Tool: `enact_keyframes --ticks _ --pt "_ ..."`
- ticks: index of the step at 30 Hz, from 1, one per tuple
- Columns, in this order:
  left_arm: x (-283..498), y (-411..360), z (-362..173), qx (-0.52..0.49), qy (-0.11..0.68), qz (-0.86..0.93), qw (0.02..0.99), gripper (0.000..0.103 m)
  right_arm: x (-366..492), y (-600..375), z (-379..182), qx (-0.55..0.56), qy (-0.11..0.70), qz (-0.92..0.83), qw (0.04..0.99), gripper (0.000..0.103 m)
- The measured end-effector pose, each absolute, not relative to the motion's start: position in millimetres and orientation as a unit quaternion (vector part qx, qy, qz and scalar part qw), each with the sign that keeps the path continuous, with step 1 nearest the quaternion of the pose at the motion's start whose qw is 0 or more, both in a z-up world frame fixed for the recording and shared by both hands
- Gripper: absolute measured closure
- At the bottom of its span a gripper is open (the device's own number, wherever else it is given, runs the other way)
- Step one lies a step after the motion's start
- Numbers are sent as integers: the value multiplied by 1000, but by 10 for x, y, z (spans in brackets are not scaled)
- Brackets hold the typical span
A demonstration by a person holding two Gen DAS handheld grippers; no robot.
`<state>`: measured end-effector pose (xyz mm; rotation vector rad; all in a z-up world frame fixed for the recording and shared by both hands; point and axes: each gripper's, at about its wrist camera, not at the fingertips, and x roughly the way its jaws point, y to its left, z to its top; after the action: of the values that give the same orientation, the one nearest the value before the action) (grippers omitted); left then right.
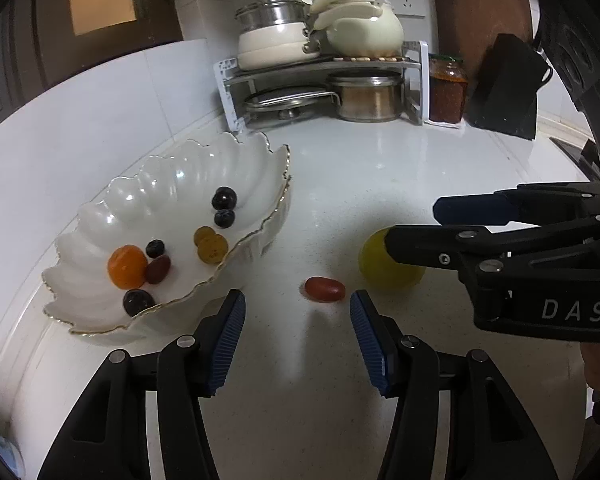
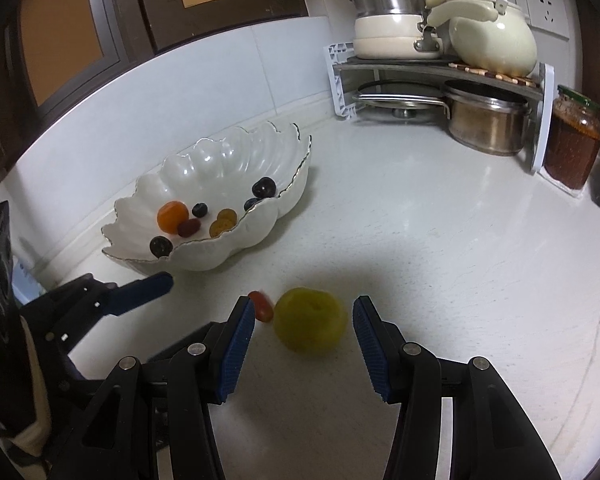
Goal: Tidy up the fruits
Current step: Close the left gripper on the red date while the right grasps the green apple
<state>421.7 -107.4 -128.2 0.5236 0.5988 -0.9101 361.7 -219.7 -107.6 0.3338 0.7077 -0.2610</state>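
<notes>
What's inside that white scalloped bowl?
The bowl holds four dark berries, an orange fruit, a dark red one and two yellowish slices. Its near rim partly hides the nearest berry.

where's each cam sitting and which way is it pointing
Left wrist: on the left gripper, angled down at the counter, aimed at the red tomato; the right gripper and a hand at the right edge show.
Right wrist: on the right gripper, angled down, aimed at the green fruit; the left gripper's blue pad shows at left.
Shared: tomato, green fruit, white shell bowl of fruit, pot rack, red jar.
</notes>
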Motion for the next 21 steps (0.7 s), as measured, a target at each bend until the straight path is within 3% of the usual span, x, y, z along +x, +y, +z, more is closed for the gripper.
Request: enact_keyframes --ticks 21 --pt "4387 -1363 -1500 260 309 -448 798 56 3807 -2302 -1277 192 366 -119 903 50"
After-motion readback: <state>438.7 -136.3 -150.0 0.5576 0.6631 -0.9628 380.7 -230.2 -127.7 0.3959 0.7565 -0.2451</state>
